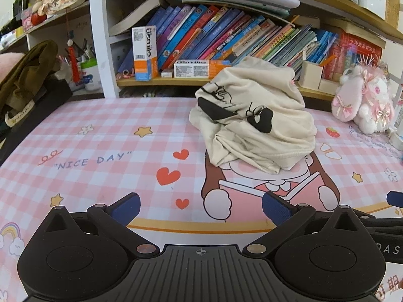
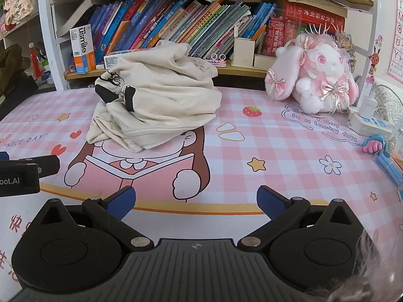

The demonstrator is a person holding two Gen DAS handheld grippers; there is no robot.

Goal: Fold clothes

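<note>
A cream garment with a black cartoon print (image 1: 254, 118) lies crumpled in a heap on the pink checked desk mat (image 1: 105, 151), ahead and a little right of my left gripper (image 1: 200, 207). The left gripper is open and empty, low over the mat's near part. In the right wrist view the same heap (image 2: 156, 95) sits ahead and to the left of my right gripper (image 2: 195, 201), which is open and empty. The left gripper's body (image 2: 20, 176) shows at the left edge there, and a right fingertip (image 1: 395, 198) shows at the right edge of the left wrist view.
A bookshelf (image 1: 226, 37) full of books runs behind the mat. A pink plush rabbit (image 2: 314, 75) sits at the back right. A power strip (image 2: 370, 123) and small toys lie at the right edge. An olive garment (image 1: 27, 75) hangs at the far left.
</note>
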